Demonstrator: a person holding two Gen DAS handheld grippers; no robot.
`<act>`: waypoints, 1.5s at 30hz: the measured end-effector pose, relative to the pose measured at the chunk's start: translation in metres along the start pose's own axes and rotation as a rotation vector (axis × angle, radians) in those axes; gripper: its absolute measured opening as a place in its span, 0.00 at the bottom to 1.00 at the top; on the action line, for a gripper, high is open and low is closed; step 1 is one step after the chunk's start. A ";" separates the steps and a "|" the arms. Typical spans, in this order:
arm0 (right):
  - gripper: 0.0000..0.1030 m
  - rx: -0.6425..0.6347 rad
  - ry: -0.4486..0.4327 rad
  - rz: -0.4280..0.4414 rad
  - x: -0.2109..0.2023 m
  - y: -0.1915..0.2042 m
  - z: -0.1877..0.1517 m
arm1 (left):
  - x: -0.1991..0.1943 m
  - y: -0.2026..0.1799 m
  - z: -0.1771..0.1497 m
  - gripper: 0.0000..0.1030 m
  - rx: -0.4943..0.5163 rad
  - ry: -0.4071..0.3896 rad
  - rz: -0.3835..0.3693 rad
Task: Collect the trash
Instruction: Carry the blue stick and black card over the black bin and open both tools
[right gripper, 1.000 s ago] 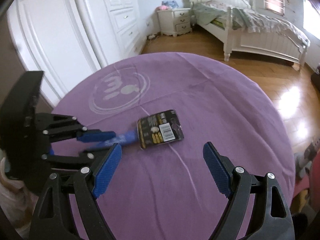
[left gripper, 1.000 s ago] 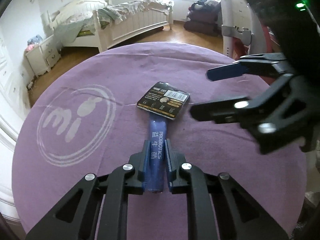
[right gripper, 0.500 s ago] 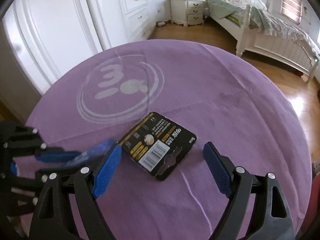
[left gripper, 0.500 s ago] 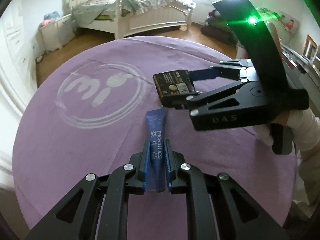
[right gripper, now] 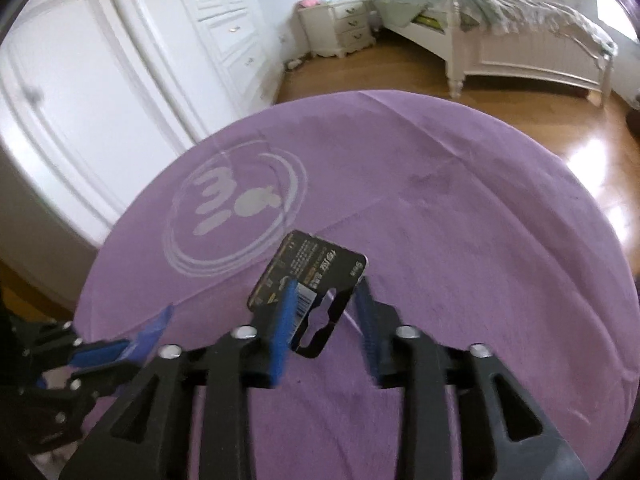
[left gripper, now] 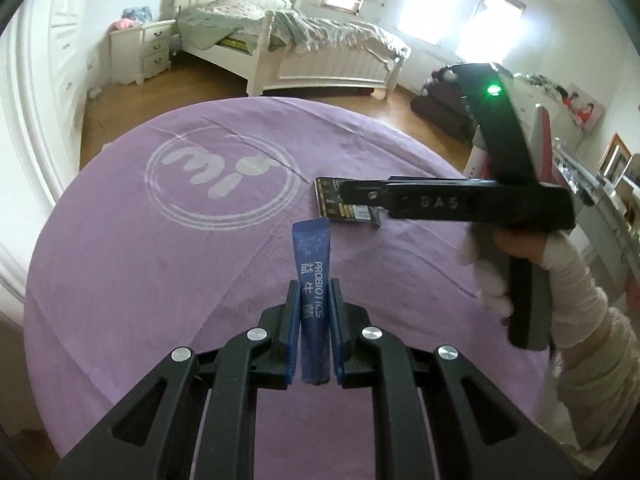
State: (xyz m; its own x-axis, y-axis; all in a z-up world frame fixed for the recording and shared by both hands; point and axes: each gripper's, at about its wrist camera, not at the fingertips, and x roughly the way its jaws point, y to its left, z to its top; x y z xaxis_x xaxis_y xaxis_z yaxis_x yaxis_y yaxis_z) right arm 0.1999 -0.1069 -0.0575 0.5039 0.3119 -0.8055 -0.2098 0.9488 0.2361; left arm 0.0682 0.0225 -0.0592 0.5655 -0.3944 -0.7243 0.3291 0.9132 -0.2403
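Note:
A blue probiotics sachet point(left gripper: 310, 248) sticks out forward from my left gripper point(left gripper: 314, 292), which is shut on it above the round purple table point(left gripper: 120, 280). A black blister card point(left gripper: 330, 200) with a barcode lies just beyond the sachet's tip. My right gripper point(left gripper: 360, 200) reaches over it from the right, seen side-on. In the right wrist view the card point(right gripper: 316, 260) is tilted up between the blue pads of the right gripper point(right gripper: 326, 292), whose jaws are closing on its edges. The left gripper point(right gripper: 124, 354) and sachet point(right gripper: 156, 326) show at the lower left.
A white circular logo point(left gripper: 222, 184) is printed on the tablecloth left of the card. A gloved hand point(left gripper: 492, 280) holds the right gripper. Beyond the table are wooden floor point(right gripper: 400, 72), a white bed point(left gripper: 320, 52), a nightstand point(left gripper: 140, 54) and white wardrobe doors point(right gripper: 100, 80).
The right gripper slid over the black card and its jaws narrowed from wide open onto the card, which tilted up. The left gripper rolled and drew back with the sachet.

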 end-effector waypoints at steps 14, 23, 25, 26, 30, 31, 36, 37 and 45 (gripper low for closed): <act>0.71 -0.094 -0.017 -0.125 0.022 0.041 -0.009 | -0.020 0.014 -0.012 0.14 -0.030 -0.029 -0.003; 0.54 0.058 -0.137 -0.010 -0.043 0.007 -0.034 | -0.020 -0.010 -0.005 0.14 0.002 -0.077 -0.064; 0.54 0.088 -0.196 0.030 -0.071 -0.002 -0.043 | -0.021 -0.023 -0.002 0.14 0.013 -0.097 -0.088; 0.54 0.100 -0.222 0.036 -0.084 -0.007 -0.047 | -0.022 -0.035 0.001 0.14 0.023 -0.113 -0.111; 0.54 0.155 -0.350 0.039 -0.148 -0.026 -0.072 | -0.019 -0.083 0.010 0.14 0.094 -0.153 -0.172; 0.54 0.174 -0.387 0.030 -0.168 -0.035 -0.081 | -0.017 -0.100 0.013 0.14 0.115 -0.160 -0.196; 0.54 0.278 -0.523 -0.059 -0.248 -0.082 -0.132 | 0.000 -0.176 0.020 0.14 0.207 -0.167 -0.318; 0.54 0.298 -0.540 -0.081 -0.259 -0.090 -0.141 | 0.005 -0.191 0.020 0.14 0.224 -0.165 -0.340; 0.54 0.483 -0.644 -0.239 -0.337 -0.165 -0.238 | 0.050 -0.297 0.006 0.14 0.311 -0.099 -0.506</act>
State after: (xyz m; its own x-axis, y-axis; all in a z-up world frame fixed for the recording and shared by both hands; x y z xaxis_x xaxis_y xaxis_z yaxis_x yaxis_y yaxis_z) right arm -0.1347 -0.3802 0.0455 0.8999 -0.0713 -0.4301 0.2708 0.8645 0.4233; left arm 0.0031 -0.2688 -0.0198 0.3436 -0.7933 -0.5027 0.7732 0.5427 -0.3280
